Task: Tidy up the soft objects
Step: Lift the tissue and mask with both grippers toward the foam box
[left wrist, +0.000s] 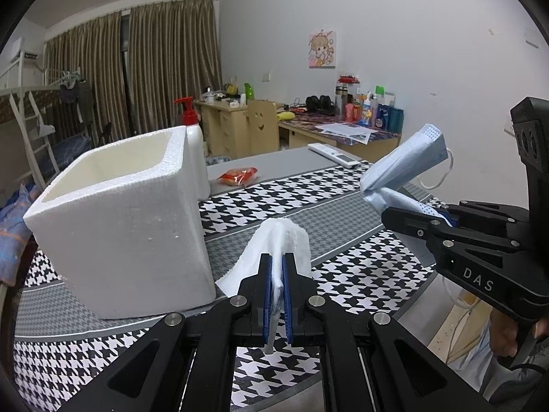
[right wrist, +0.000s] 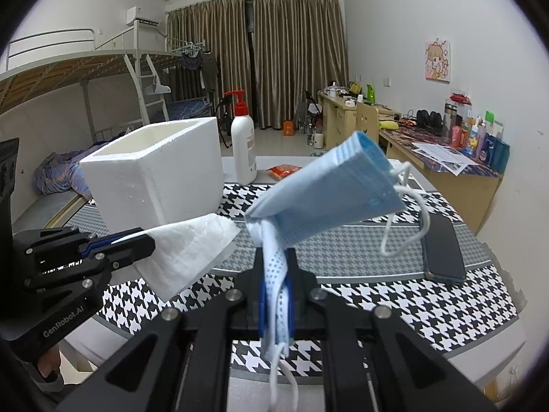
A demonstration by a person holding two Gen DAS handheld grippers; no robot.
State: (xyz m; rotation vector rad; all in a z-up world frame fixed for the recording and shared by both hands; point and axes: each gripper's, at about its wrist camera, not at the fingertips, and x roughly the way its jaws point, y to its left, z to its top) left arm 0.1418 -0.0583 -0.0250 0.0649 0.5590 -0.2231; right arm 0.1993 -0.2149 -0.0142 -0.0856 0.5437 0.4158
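My left gripper point(left wrist: 278, 264) is shut on a white tissue point(left wrist: 283, 240) and holds it above the houndstooth mat, just right of the white foam box point(left wrist: 116, 226). In the right wrist view the left gripper point(right wrist: 144, 238) and the tissue point(right wrist: 187, 254) appear at the left. My right gripper point(right wrist: 276, 257) is shut on a blue face mask point(right wrist: 329, 189), held up in the air with its ear loops dangling. The right gripper point(left wrist: 394, 216) and the mask point(left wrist: 405, 164) also show at the right of the left wrist view. The foam box point(right wrist: 158, 178) is open at the top.
A white pump bottle with a red top point(right wrist: 243, 147) stands behind the box. A red snack packet point(left wrist: 238, 175) and a white remote point(left wrist: 333, 153) lie farther back. A dark phone point(right wrist: 442, 247) lies on the mat point(right wrist: 394, 295) at right. Cluttered desks line the wall.
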